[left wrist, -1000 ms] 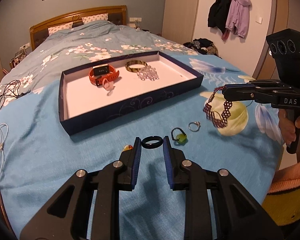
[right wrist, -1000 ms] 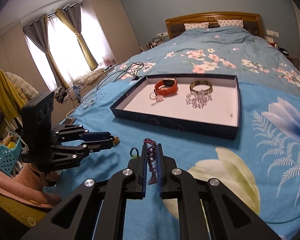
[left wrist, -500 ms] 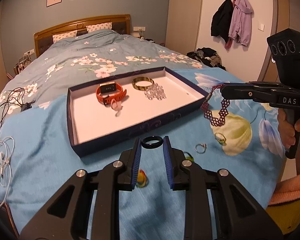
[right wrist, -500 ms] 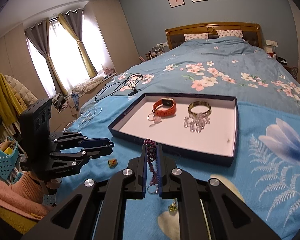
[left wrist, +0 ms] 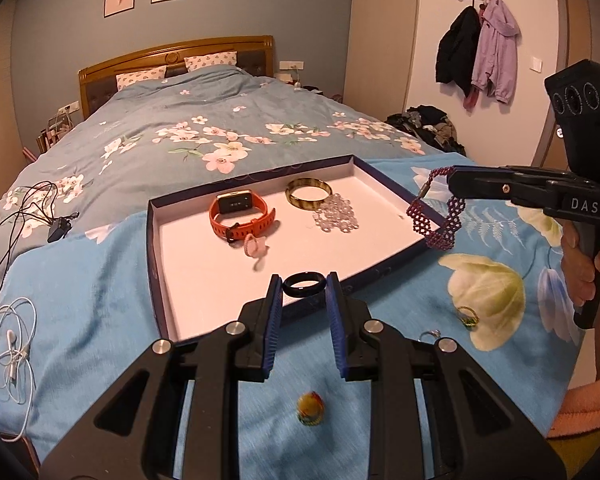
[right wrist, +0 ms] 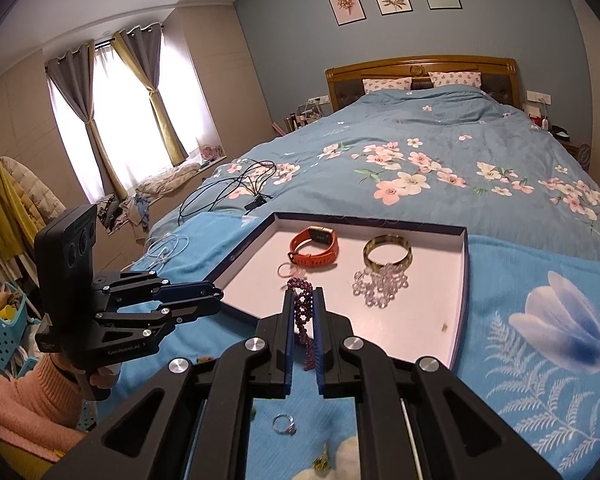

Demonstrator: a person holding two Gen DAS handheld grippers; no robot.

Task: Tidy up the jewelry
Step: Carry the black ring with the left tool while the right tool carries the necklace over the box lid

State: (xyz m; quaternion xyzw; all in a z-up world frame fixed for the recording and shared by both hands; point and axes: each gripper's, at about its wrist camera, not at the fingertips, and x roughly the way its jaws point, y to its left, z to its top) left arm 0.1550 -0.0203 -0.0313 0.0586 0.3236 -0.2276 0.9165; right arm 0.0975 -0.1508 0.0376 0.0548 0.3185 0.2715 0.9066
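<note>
Both grippers carry jewelry toward the tray.

Left gripper [left wrist: 303,292] is closed partway on a black ring [left wrist: 304,283], pinched between its tips just over the near wall of the tray [left wrist: 156,264]. Right gripper [right wrist: 302,300] is squeezed nearly shut on a purple bead bracelet [right wrist: 302,312], which hangs down near the tray's edge. To do this well, I think each should go over a bare white spot, go low, then open slowly so nothing bounces or lands on other pieces. In the tray I count four things: one orange watch [left wrist: 240,216], one gold bangle [left wrist: 309,193], one clear bead bracelet [left wrist: 337,218], one small pink ring [left wrist: 254,245]. On the blanket I count three: one silver ring [right wrist: 284,424], one green ring [left wrist: 469,317], one yellow bead [left wrist: 310,409].
</note>
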